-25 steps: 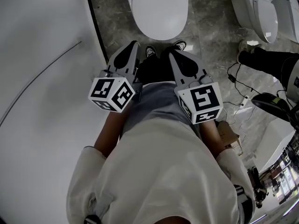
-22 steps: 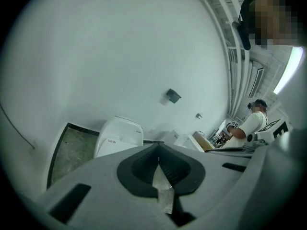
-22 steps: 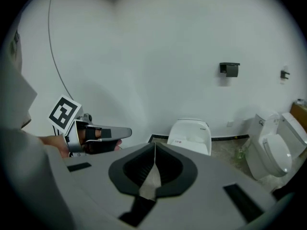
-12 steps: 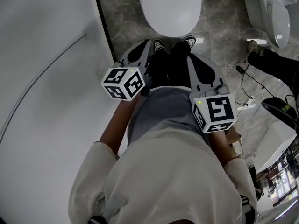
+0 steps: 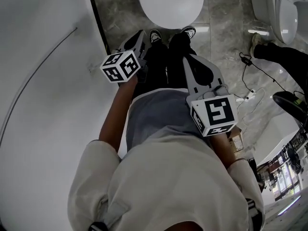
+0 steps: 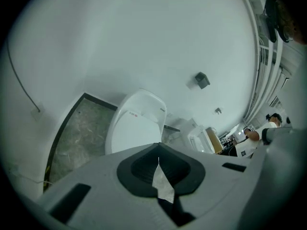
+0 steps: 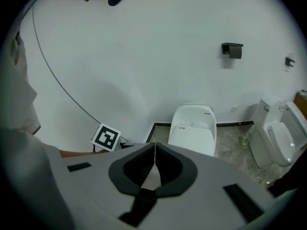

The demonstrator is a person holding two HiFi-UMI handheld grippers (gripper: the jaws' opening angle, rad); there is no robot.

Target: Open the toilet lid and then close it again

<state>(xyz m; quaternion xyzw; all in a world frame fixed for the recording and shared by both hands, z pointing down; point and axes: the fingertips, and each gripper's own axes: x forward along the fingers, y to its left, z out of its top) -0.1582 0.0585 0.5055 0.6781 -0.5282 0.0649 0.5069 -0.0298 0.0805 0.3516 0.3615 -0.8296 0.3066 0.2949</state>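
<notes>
The white toilet [image 5: 171, 4] stands ahead of the person's shoes with its lid [image 6: 132, 131] down, and the lid [image 7: 192, 131] is flat in the right gripper view too. My left gripper [image 5: 141, 35] hangs low beside the left leg, short of the bowl's front rim. Its jaws are shut with nothing between them [image 6: 158, 158]. My right gripper [image 5: 185, 57] is held higher, over the right thigh. It points down toward the toilet, shut and empty [image 7: 154, 145]. Neither gripper touches the toilet.
A white wall [image 5: 43, 81] runs close along the left, with a thin dark cable on it. A second toilet [image 5: 284, 8] stands at the right. Another person's dark-clothed leg [image 5: 284, 57] and loose cables [image 5: 250, 76] lie on the marble floor there. A black paper holder [image 7: 232, 49] hangs on the back wall.
My left gripper has dropped a good way and looks smaller, now beside the leg nearer the toilet. The right gripper has sunk a little. Both stay shut.
</notes>
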